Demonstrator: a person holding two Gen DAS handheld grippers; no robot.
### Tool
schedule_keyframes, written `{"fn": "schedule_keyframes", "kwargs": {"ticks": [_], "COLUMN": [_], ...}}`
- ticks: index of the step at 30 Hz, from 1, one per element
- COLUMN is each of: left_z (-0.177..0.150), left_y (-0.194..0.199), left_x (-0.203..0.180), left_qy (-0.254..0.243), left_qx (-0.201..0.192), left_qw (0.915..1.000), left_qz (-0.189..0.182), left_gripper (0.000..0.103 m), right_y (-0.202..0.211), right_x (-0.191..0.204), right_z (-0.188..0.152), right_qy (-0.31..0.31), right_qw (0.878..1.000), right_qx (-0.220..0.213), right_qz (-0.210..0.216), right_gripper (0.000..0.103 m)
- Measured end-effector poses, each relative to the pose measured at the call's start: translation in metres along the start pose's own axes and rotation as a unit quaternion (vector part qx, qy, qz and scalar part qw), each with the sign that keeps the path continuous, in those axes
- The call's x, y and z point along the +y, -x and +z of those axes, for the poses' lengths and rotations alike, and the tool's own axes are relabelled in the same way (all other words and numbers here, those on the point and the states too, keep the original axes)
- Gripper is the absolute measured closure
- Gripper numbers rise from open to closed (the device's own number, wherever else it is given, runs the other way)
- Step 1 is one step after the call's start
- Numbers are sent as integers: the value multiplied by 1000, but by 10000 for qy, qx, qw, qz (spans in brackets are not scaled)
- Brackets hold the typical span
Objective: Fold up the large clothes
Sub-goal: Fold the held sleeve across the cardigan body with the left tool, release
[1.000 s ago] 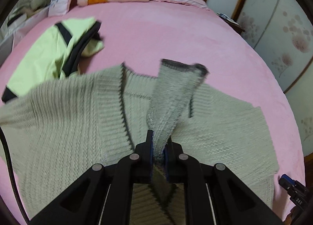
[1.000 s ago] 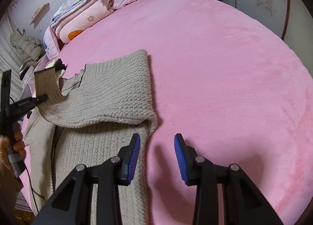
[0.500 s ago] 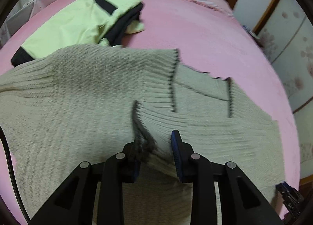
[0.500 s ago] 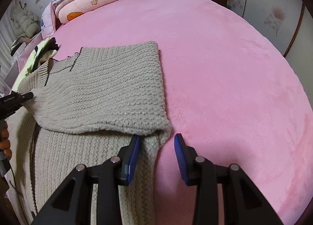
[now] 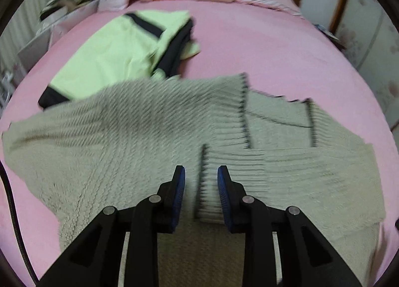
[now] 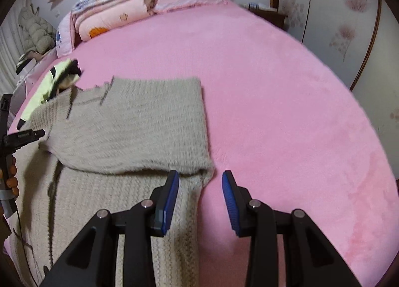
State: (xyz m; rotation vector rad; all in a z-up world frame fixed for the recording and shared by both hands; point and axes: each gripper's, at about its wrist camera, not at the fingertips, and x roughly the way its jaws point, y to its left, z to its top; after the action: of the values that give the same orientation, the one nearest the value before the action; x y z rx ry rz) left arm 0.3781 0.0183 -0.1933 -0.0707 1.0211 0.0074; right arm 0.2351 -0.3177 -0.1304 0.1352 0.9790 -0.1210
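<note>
Left gripper fingers now stand parted, nothing pinched; a second ago they were clamped on the sweater's cuff, which has since been let go and lies flat between and just below the pads, sleeve laid across the body; right gripper fingers parted about the same as before, empty, hovering over the folded right edge of the grey knit sweater, its corner just beneath the left pad; sweater rests on the pink bed, green garment beyond the left fingers; judgement: right sleeve fold done, left sleeve next.
</note>
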Motion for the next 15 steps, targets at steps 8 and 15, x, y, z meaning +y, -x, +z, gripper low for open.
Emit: {"fn": "schedule_keyframes", "kwargs": {"ticks": [8,15], "left_z": [-6,-29], "left_y": [-8,-36], "left_x": [-58,-66], "left_qy": [-406,-680], "left_qx": [265,586], "left_qw": [9977,9959], "left_qz": [-463,-138], "left_gripper": [77,77], "right_y": [-22,-80], "right_x": [20,34], "right_z": [33,19], "right_qy": [-156,-118], "right_qw": [9997,9976], "right_qx": [-49,662], "right_qz": [171,-134], "right_gripper": [70,82]}}
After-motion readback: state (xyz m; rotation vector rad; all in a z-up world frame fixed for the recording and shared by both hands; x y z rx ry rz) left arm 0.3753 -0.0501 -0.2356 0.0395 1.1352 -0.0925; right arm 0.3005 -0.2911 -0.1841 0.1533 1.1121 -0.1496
